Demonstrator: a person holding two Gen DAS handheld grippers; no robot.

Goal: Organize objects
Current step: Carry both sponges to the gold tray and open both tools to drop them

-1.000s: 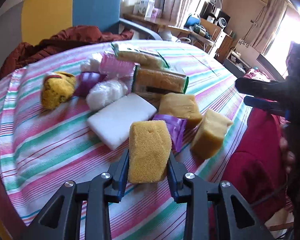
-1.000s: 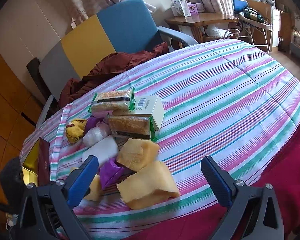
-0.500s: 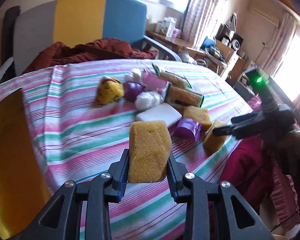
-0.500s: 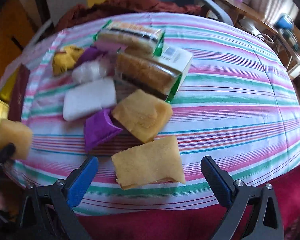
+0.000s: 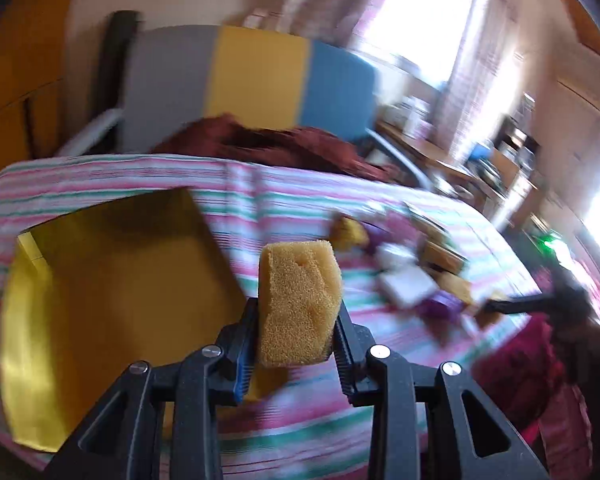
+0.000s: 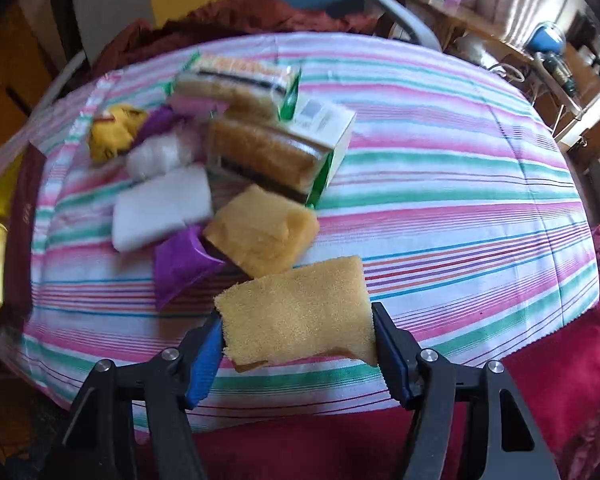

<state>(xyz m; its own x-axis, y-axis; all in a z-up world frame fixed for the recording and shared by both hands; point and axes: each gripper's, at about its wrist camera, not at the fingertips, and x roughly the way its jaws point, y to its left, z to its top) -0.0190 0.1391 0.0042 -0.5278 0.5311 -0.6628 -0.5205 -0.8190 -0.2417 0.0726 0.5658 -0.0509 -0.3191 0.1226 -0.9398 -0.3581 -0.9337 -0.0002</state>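
Left gripper [image 5: 298, 338] jaws nearly together, pads pinching the lower sides of a yellow sponge block [image 5: 298, 300], which stands upright between them, lifted clear of the striped tablecloth [image 5: 284, 200]. Left-wrist view is motion-blurred. Gold box [image 5: 112, 292] lies open on the tablecloth, just left of and behind the held block; block sits at the box's right edge in view, cannot tell if over it or beside it.

Right gripper [image 6: 298, 342] jaws have just been closing, now about half spread, with a flat yellow sponge [image 6: 296, 316] between them. Both pads touch the sponge's short ends; the sponge lies at the near edge of the tablecloth [image 6: 440, 184], whether lifted or resting cannot tell.

Pile relative to the flat yellow sponge:
- tan sponge [image 6: 262, 230] just behind, nearly touching
- purple packet [image 6: 180, 258] behind-left, tucked under the tan sponge's edge
- white foam pad [image 6: 162, 206] further behind-left
- wrapped scourer pack [image 6: 264, 158] behind the tan sponge, leaning on a white carton [image 6: 326, 124]
- second wrapped scourer pack [image 6: 236, 78] at the far end of the pile
- yellow bag [image 6: 114, 130] and white puff [image 6: 158, 154] far left

Chair with grey, yellow and blue back [image 5: 252, 80] beyond the table, dark red cloth [image 5: 268, 146] heaped on its seat.
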